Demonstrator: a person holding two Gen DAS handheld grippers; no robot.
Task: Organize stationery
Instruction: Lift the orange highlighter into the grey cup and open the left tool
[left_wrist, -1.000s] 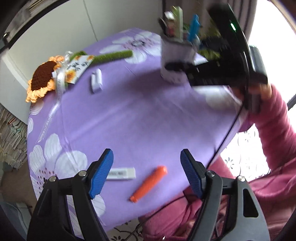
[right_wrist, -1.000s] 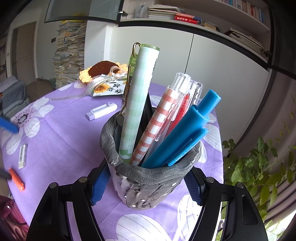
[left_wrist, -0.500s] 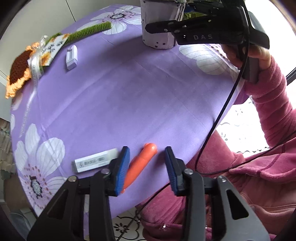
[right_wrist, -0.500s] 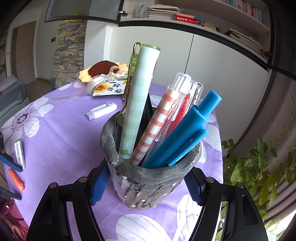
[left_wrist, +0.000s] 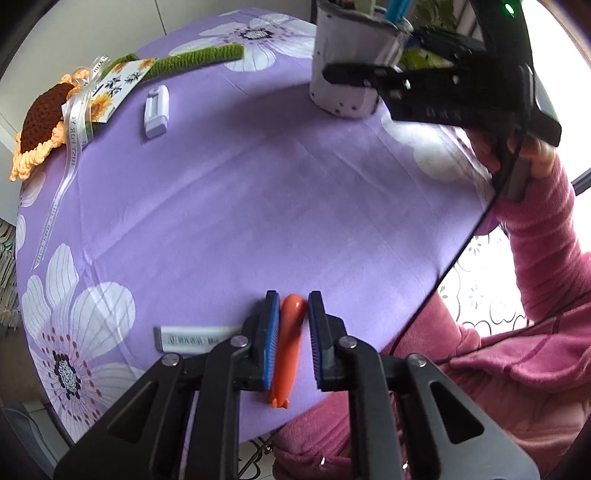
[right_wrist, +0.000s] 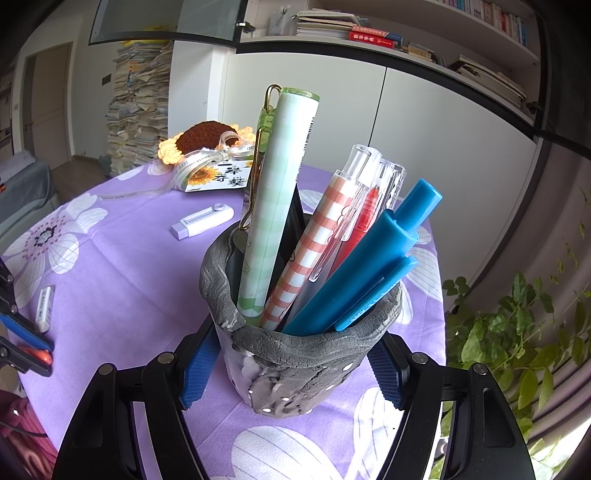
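An orange pen (left_wrist: 288, 343) lies near the table's front edge. My left gripper (left_wrist: 290, 339) straddles it, jaws nearly closed; the left pad touches it and a slim gap shows at the right pad. The pen and the left gripper also show at the far left of the right wrist view (right_wrist: 37, 355). My right gripper (right_wrist: 291, 363) is shut on a grey pen cup (right_wrist: 295, 354) that stands on the table at the far right (left_wrist: 347, 85). The cup holds several pens, among them a blue one (right_wrist: 373, 269) and a green checked one (right_wrist: 277, 199).
A grey-white eraser (left_wrist: 195, 338) lies just left of the left gripper. A lilac correction tape (left_wrist: 157, 110) and a crocheted sunflower (left_wrist: 48, 114) with ribbon and card lie at the far left. The purple flowered cloth (left_wrist: 258, 192) covers the round table. My pink sleeve (left_wrist: 539, 258) is at right.
My left gripper came down over the orange pen and its jaws narrowed from wide open to nearly closed around it. The right gripper kept hold of the cup, unmoved.
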